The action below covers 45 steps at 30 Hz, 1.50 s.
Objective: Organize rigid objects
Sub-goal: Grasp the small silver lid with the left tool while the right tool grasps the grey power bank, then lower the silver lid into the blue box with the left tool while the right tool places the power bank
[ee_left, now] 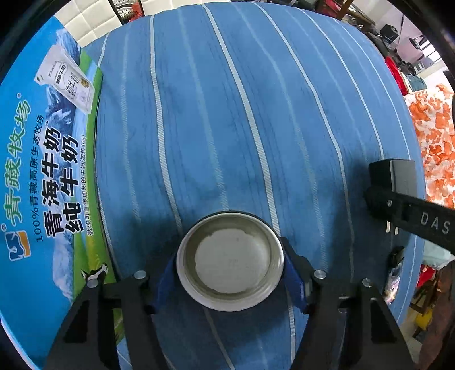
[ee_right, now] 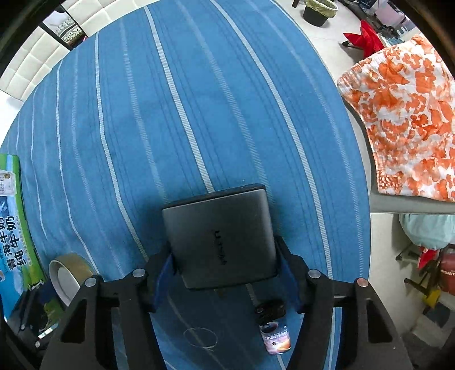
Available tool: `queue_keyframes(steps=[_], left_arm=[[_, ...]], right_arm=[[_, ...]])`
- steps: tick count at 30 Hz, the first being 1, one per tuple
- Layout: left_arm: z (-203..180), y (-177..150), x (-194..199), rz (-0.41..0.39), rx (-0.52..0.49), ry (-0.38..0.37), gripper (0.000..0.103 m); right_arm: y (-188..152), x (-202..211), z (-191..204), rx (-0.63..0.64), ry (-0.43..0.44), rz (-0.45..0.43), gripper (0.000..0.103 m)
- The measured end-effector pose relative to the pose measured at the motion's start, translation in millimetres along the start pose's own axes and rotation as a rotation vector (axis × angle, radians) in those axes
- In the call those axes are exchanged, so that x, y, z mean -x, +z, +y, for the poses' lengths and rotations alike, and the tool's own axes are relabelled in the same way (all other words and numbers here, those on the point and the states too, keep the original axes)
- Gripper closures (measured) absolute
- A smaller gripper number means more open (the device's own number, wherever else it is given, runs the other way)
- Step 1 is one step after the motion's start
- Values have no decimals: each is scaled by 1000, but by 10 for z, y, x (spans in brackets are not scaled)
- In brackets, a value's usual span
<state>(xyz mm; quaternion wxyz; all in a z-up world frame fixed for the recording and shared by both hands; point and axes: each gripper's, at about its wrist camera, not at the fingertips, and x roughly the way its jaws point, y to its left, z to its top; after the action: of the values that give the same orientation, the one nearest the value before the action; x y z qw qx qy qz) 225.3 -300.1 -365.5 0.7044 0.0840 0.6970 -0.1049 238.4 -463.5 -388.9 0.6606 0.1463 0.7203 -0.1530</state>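
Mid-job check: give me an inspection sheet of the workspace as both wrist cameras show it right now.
Surface: blue striped cloth, flat, mostly bare.
Job's things: tape roll held in the left gripper; grey charger block held in the right gripper, its plug prongs visible in the left wrist view.
Clutter: milk carton box along the left edge; small bottle with black cap lying beneath the right gripper; thin wire loop beside it.
Grippers: both closed on their items, above the cloth.
Cables: nothing seen.
Surroundings: orange-and-white patterned fabric to the right; bin on the floor beyond.
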Motion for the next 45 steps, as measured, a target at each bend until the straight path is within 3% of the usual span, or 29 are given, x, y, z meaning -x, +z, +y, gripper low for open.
queue_keyframes(steps=[7,15,22,26,31,36,45], left_arm=[[-22,-174,403,-104,-6,31,40],[70,-520,1156,-242,-37,27,40],[383,-788,1748,-360,-61,37,40],[785,-864,2019,-410,-35,62,40],[1392,-1013,2311,-434,46,83,40],[2091,-1141,2527,-449,151,120,40],[2995,-1130,2237,-404,258,163,40]], right_arm=[[-353,98,-96,25,8,-43,40],[-853,682,0,56,61,-155,42],[-1282,1263,294,122,90,-261,42],[-1465,1558,514,155,133,-308,42],[-1704,1925,986,233,201,-349,42],[-1889,2140,1718,339,255,-378,42],[-1847,1902,2949,444,297,-329,42]])
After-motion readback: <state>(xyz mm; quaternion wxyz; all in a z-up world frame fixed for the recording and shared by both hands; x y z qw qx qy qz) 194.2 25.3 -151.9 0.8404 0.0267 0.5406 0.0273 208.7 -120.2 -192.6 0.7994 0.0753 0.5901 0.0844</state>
